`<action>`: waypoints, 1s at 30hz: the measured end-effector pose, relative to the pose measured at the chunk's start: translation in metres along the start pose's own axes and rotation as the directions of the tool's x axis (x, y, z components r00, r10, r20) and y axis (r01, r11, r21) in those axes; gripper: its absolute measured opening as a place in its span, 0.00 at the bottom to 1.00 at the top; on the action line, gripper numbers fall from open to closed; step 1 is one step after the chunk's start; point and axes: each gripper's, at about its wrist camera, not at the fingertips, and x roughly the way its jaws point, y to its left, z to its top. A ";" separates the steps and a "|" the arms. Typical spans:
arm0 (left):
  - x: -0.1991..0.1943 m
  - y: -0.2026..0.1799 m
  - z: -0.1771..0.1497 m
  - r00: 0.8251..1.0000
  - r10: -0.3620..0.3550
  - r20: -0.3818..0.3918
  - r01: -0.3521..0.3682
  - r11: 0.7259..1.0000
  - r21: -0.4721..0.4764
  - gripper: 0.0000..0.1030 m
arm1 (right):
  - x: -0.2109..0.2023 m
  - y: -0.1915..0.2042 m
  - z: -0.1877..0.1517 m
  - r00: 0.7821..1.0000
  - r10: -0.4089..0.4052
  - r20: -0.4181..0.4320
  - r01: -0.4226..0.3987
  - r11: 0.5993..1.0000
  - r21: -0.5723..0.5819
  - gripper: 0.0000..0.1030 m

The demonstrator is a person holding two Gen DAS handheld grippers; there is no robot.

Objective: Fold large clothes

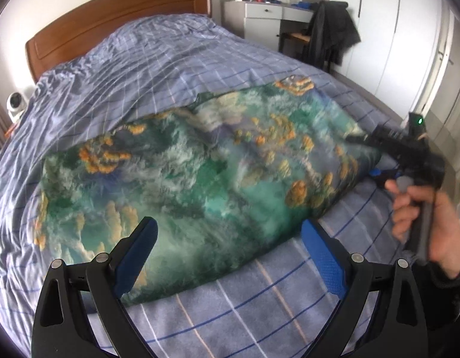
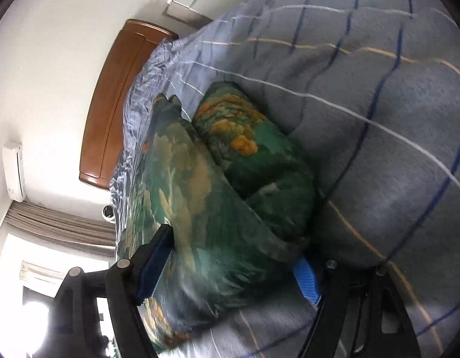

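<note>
A large green garment (image 1: 200, 179) with orange and white cloud print lies folded in a long bundle across the blue checked duvet (image 1: 140, 68). My left gripper (image 1: 231, 258) hovers open over the garment's near edge, nothing between its blue pads. A hand (image 1: 424, 217) holds my right gripper (image 1: 365, 156) at the garment's right end. In the right wrist view that gripper (image 2: 232, 268) is rolled sideways and stands open, with the thick folded end of the garment (image 2: 200, 179) between its fingers. Whether the pads touch the cloth I cannot tell.
The bed has a brown wooden headboard (image 1: 110, 15) at the far end. Beyond it stand a white desk (image 1: 265, 15), a chair with a dark jacket (image 1: 331, 32) and white wardrobe doors (image 1: 394, 29). A small white camera (image 1: 16, 104) sits left of the bed.
</note>
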 end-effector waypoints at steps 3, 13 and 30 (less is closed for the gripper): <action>-0.009 -0.006 0.025 1.000 -0.021 0.019 0.020 1.000 0.024 0.95 | -0.009 0.011 -0.005 0.999 -0.004 0.037 0.006 0.997 -0.078 0.39; -0.014 -0.029 0.122 0.967 -0.253 -0.036 0.253 0.967 -0.019 0.95 | -0.069 0.145 -0.063 0.975 0.069 0.211 0.088 0.752 -0.654 0.29; -0.012 -0.001 0.115 0.977 0.025 -0.211 -0.013 0.998 0.061 0.94 | -0.063 0.247 -0.239 0.988 0.146 0.052 0.043 0.060 -0.997 0.29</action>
